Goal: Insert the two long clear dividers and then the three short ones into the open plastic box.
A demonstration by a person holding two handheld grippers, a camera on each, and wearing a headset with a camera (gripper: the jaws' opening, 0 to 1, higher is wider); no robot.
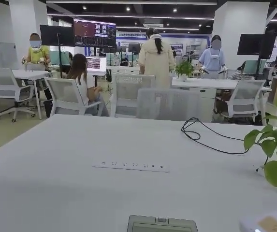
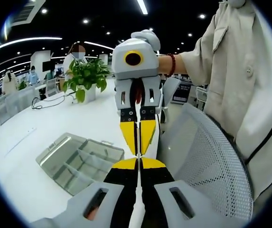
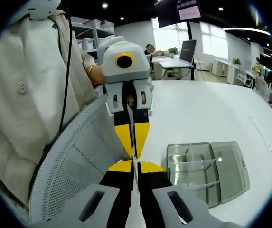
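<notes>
The open clear plastic box (image 2: pixel 79 161) lies on the white table, lid folded flat beside it. In the right gripper view the box (image 3: pixel 207 171) shows clear dividers standing inside; their number is unclear. Its far edge (image 1: pixel 161 224) peeks in at the bottom of the head view. My left gripper (image 2: pixel 138 160) is shut, and the right gripper (image 2: pixel 138 151) points straight at it, tip to tip. In the right gripper view my right gripper (image 3: pixel 134 164) is shut with the left gripper (image 3: pixel 134 154) facing it. Both hover at the table's edge beside the box, holding nothing.
A white mesh chair (image 2: pixel 211 161) stands right by the grippers, with the person's beige coat (image 3: pixel 26 95) behind it. A potted plant (image 2: pixel 86 76), a black cable (image 1: pixel 201 133) and a flush power strip (image 1: pixel 131 166) are on the table. People work at desks beyond.
</notes>
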